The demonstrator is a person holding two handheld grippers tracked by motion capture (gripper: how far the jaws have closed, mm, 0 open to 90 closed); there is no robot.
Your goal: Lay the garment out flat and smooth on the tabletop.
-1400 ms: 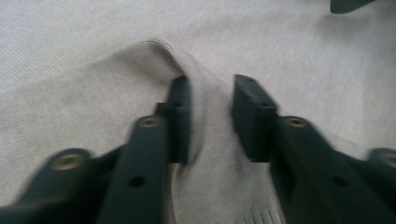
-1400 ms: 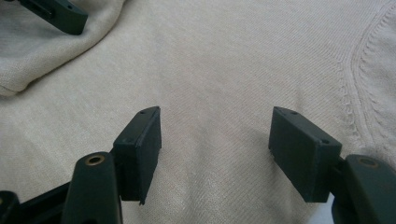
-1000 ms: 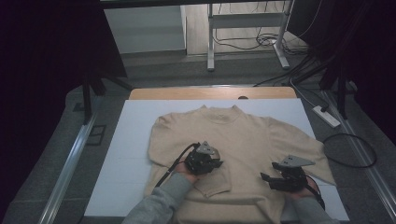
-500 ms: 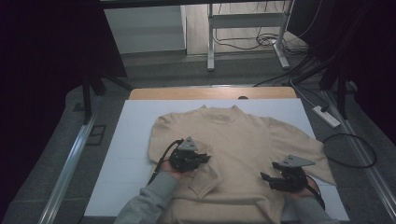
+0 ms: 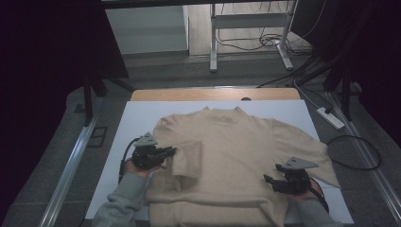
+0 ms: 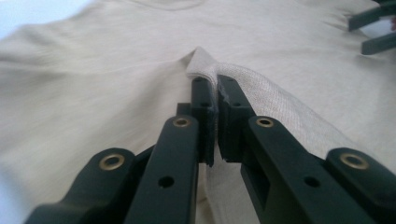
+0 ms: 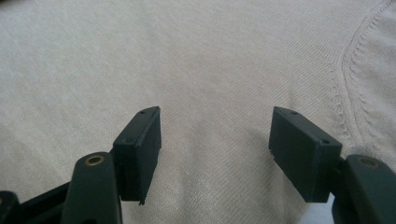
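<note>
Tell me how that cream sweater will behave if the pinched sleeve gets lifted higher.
Probably floppy: the sleeve already lies folded over the sweater, creasing where the left gripper pinches it. Likely light, since a small pinch holds it. The knit looks soft, so it should drape and drag, not slide.

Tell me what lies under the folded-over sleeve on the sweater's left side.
The folded sleeve lies across the sweater front, its edge pinched in the shut left gripper. Beneath it is the sweater's body; that covered patch and the white table cover underneath can't be seen.

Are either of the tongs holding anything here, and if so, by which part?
The left tongs are shut on the sweater's folded-in sleeve, pinching its cuff end. The right tongs are open above the sweater, holding nothing.
</note>
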